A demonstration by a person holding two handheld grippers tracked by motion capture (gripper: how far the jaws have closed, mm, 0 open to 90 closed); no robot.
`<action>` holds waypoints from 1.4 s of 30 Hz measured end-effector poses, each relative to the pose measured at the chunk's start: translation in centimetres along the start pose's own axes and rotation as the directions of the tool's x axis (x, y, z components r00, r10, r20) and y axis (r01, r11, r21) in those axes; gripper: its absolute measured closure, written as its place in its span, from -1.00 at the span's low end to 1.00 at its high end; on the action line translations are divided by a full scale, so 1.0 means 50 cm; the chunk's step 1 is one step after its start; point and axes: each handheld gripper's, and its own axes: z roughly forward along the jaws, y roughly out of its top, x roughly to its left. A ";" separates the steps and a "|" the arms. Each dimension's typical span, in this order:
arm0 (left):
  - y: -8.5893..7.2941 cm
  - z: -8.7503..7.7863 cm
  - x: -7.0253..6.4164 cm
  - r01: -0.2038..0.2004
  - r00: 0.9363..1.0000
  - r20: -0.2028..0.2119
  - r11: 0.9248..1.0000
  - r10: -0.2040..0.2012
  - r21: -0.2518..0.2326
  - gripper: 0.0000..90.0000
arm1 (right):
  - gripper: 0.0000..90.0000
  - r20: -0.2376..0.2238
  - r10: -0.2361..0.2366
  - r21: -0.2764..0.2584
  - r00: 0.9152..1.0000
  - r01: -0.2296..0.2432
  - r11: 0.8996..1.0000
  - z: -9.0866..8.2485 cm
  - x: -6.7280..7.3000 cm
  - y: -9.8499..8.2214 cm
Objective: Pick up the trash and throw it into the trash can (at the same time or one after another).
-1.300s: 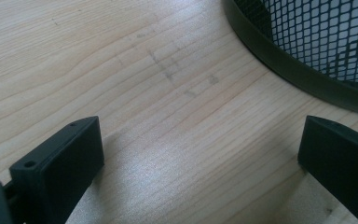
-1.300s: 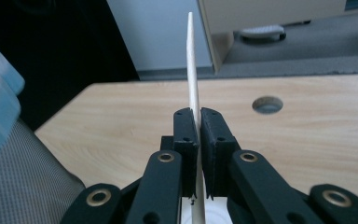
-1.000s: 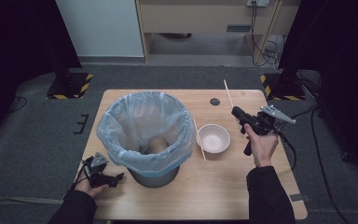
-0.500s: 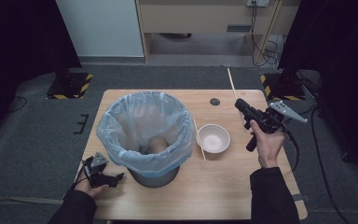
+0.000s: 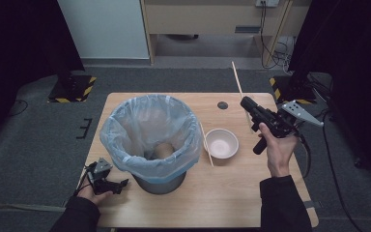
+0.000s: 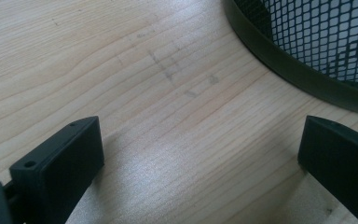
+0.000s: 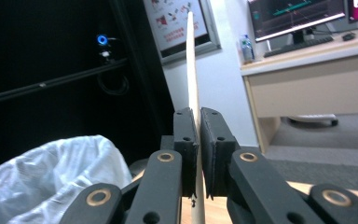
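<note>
My right gripper (image 5: 246,103) is lifted above the table's right side, shut on a pale wooden chopstick (image 5: 237,79) that sticks up and away past its tips. In the right gripper view the chopstick (image 7: 191,60) stands pinched between the two black pads of the gripper (image 7: 199,140). A second chopstick (image 5: 206,145) lies on the table, between the white bowl (image 5: 221,143) and the bin. My left gripper (image 5: 121,184) rests at the front left beside the bin's base. In the left gripper view its jaws (image 6: 200,154) stand wide open over bare wood.
A mesh bin with a pale blue bag (image 5: 125,162) stands at the middle left of the wooden table (image 5: 232,193); a brown object (image 5: 162,151) lies inside it. A small dark disc (image 5: 222,105) sits near the far edge. The bin's mesh wall (image 6: 307,42) is close to my left gripper.
The right hand has risen and drifted right with the chopstick held in its gripper. The left hand and gripper have stayed put.
</note>
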 end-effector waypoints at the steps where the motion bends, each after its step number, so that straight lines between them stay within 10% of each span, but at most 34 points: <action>1: 0.000 0.000 0.000 0.000 1.000 0.000 1.000 0.000 0.000 -1.00 | 0.91 -0.005 -0.007 -0.002 1.000 0.007 1.000 0.000 0.004 0.002; 42: 0.000 0.000 0.000 -0.001 1.000 0.001 1.000 0.001 0.000 -1.00 | 0.91 -0.222 -0.085 -0.040 0.971 0.078 0.996 0.085 0.165 0.050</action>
